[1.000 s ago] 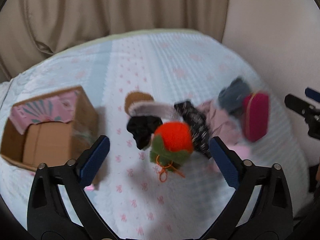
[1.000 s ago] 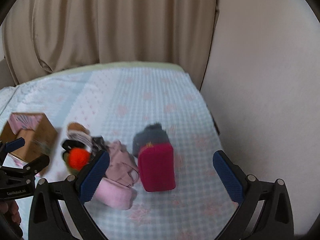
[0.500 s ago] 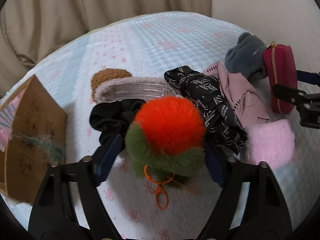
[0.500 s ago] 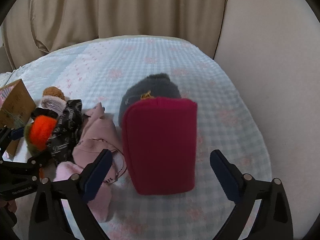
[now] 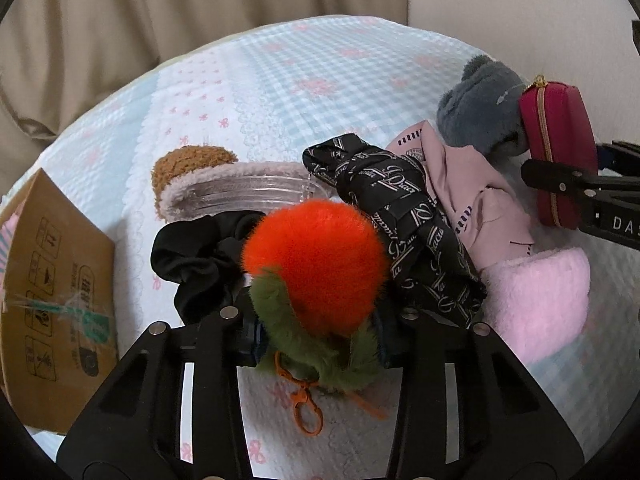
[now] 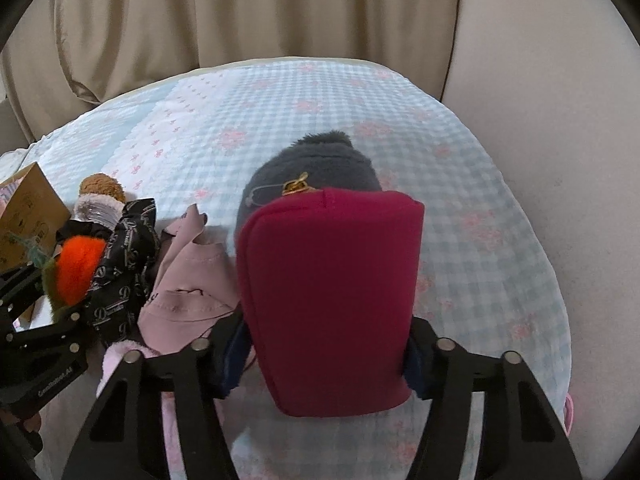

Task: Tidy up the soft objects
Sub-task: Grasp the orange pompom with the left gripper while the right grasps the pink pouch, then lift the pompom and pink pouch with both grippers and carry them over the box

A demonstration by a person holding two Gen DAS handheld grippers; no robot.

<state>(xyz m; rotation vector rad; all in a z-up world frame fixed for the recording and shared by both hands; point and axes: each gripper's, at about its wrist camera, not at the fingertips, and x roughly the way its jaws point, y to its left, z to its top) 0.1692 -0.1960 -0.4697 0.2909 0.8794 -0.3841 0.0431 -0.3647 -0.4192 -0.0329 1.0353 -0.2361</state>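
Note:
My left gripper (image 5: pixel 318 340) is shut on an orange and green fluffy pom-pom (image 5: pixel 316 268) with an orange clasp, low over the bed. My right gripper (image 6: pixel 326 356) is shut on a magenta zip pouch (image 6: pixel 332 292), which also shows in the left wrist view (image 5: pixel 560 148). Beside them lie a black scrunchie (image 5: pixel 196 260), a black printed scarf (image 5: pixel 404 208), a pink cloth (image 5: pixel 472 196), a pink fluffy piece (image 5: pixel 544 300), a grey plush item (image 5: pixel 476 108) and a brown and white fluffy band (image 5: pixel 192 176).
A cardboard box (image 5: pixel 52 288) stands at the left on the checked bedspread (image 5: pixel 320 76). Beige curtains (image 6: pixel 240 12) hang behind the bed and a plain wall (image 6: pixel 560 80) is on the right.
Both grippers moved down and forward onto the pile. The left one shut on the pom-pom and the right one shut on the magenta pouch.

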